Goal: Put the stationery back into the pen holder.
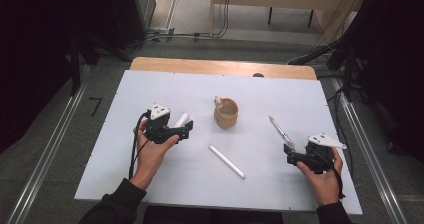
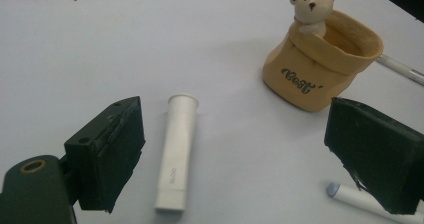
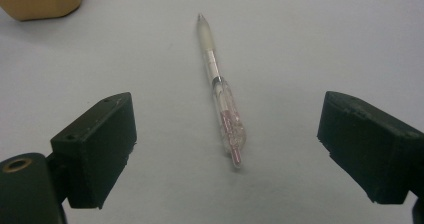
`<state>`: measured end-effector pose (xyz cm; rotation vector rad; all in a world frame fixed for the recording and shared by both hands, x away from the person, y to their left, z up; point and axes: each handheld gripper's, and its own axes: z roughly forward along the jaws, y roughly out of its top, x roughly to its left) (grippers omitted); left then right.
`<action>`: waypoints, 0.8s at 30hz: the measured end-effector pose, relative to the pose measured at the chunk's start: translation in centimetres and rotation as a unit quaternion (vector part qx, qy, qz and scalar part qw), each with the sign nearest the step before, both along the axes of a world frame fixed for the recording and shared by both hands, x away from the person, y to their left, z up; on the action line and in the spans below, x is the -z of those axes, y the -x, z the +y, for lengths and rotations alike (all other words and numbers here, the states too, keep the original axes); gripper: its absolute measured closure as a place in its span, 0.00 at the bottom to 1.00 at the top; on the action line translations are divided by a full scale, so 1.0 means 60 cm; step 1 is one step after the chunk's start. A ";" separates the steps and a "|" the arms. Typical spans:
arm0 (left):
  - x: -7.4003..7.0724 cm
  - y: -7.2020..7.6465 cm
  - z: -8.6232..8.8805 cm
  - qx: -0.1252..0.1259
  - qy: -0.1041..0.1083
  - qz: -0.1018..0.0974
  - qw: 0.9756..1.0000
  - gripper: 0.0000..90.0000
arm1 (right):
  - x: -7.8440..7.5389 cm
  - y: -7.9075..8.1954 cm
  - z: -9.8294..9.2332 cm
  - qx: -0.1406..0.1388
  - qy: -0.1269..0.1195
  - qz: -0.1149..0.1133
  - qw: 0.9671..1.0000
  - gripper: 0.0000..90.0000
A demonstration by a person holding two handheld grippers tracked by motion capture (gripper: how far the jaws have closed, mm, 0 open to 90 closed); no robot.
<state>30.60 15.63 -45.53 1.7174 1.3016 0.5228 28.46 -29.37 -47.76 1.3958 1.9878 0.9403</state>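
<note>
A white tube with a flared end [image 2: 176, 154] [image 1: 181, 119] lies on the white board, in line with my left gripper [image 2: 235, 159] [image 1: 187, 129], whose jaws stand wide open around it without touching. A tan pouch-shaped cup with a small bear on its rim [image 2: 322, 64] [image 1: 226, 112] stands upright beyond, toward the board's middle. A clear pen with a pink inside [image 3: 222, 96] [image 1: 279, 130] lies ahead of my right gripper [image 3: 227, 149] [image 1: 290, 153], which is open and empty. A white capped marker [image 1: 226, 161] [image 2: 362, 200] lies between the two hands.
The white board [image 1: 165, 91] covers a wooden table [image 1: 200, 64] whose far edge shows. Metal rails [image 1: 45, 154] run along the floor on both sides. Cables and dark furniture stand beyond the table.
</note>
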 end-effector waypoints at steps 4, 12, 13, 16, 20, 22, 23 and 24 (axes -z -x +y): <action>0.007 0.008 0.021 -0.010 -0.002 0.005 1.000 0.11 | 0.000 0.000 0.003 -0.002 0.002 -0.002 1.000 0.08; 0.022 0.020 0.063 -0.034 -0.003 0.014 0.999 0.11 | 0.002 -0.009 0.008 -0.009 0.002 -0.001 1.000 0.08; 0.024 0.022 0.068 -0.038 -0.003 0.016 0.999 0.11 | 0.003 -0.011 0.010 -0.012 -0.001 0.000 1.000 0.08; 0.031 0.026 0.081 -0.046 -0.002 0.021 0.999 0.11 | 0.006 -0.019 0.013 -0.012 0.001 0.005 1.000 0.08; 0.038 0.028 0.091 -0.054 -0.007 0.026 0.998 0.11 | 0.010 -0.033 0.015 -0.014 -0.007 0.009 1.000 0.08; 0.040 0.028 0.092 -0.055 -0.011 0.026 0.998 0.11 | 0.010 -0.040 0.019 -0.012 -0.008 0.011 1.000 0.09; 0.040 0.028 0.093 -0.054 -0.009 0.025 0.998 0.11 | 0.011 -0.043 0.020 -0.012 -0.007 0.012 1.000 0.09; 0.041 0.028 0.093 -0.055 -0.009 0.025 0.998 0.11 | 0.012 -0.047 0.022 -0.013 -0.005 0.012 1.000 0.09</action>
